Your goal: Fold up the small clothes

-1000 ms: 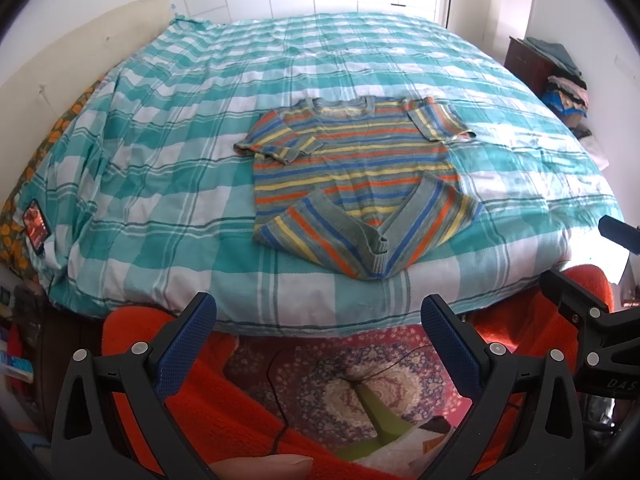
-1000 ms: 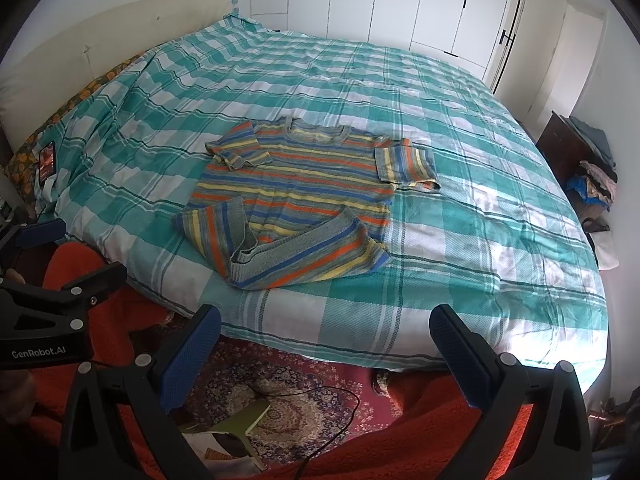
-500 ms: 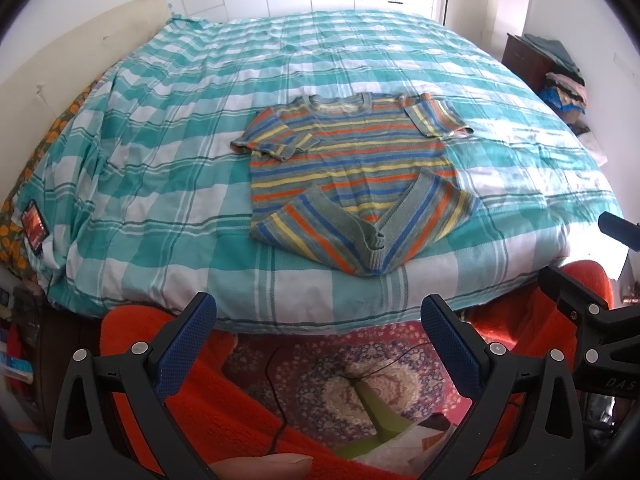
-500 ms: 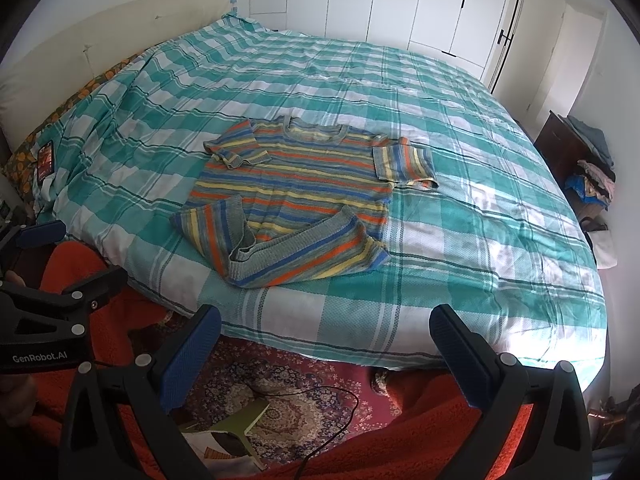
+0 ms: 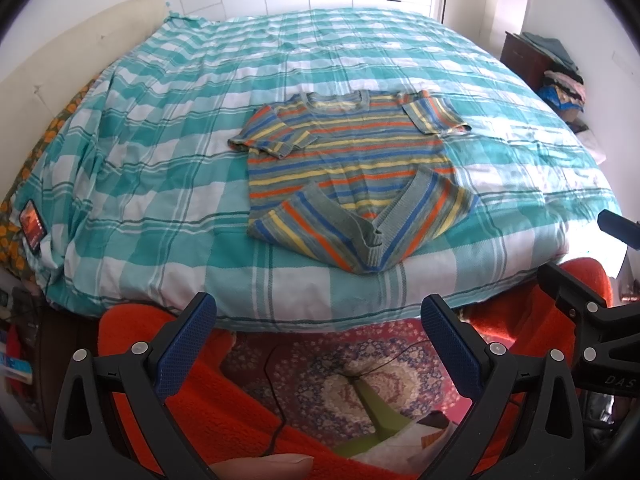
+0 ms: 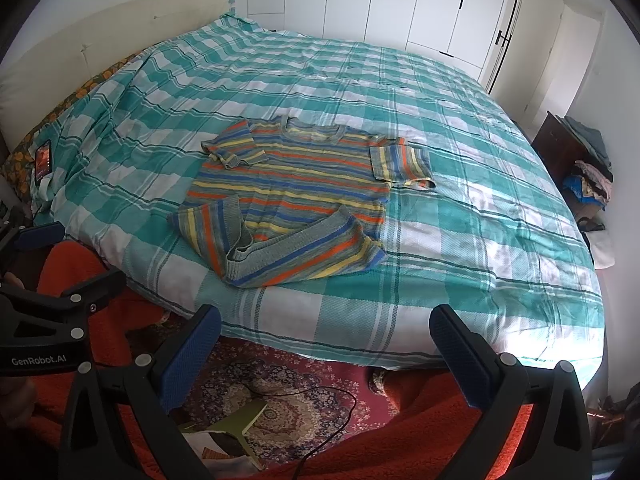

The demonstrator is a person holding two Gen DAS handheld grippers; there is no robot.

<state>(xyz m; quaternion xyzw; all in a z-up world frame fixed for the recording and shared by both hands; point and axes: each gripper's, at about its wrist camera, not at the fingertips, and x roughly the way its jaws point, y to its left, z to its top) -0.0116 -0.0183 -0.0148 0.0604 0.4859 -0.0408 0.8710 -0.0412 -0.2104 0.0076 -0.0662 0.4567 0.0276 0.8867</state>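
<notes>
Phone (image 5: 32, 227) at the far left edge of the bed (image 5: 160, 160), well apart from the work. Left tool (image 5: 318, 328) held low past the foot of the bed, over the patterned rug (image 5: 360, 364); blue pads spread wide, nothing between them. Striped sweater (image 5: 352, 160) lying face up near the foot edge of the checked cover, neck toward the far wardrobes (image 6: 400, 0), short sleeves tucked in over the chest, both bottom corners turned up and in so the hem meets in a point toward the foot. Right tool (image 6: 324, 334) also back from the mattress, equally wide open and empty, its frame showing at the right rim of the left view. Pile of clothes (image 6: 592, 176) on the dark stand at the far right, not involved.

Likely step in hand: reaching in to make the next fold, probably the pointed lower half up over the chest. To do well: bring both tools in level, one to each outer bend of the turned-up hem, pinching through both knit layers rather than the top one alone; lift only enough to clear the cover, carry forward together, lay down toward the collar. Thick knit, so apt to slump and spring open if released early; uneven lift would skew the stripes.
</notes>
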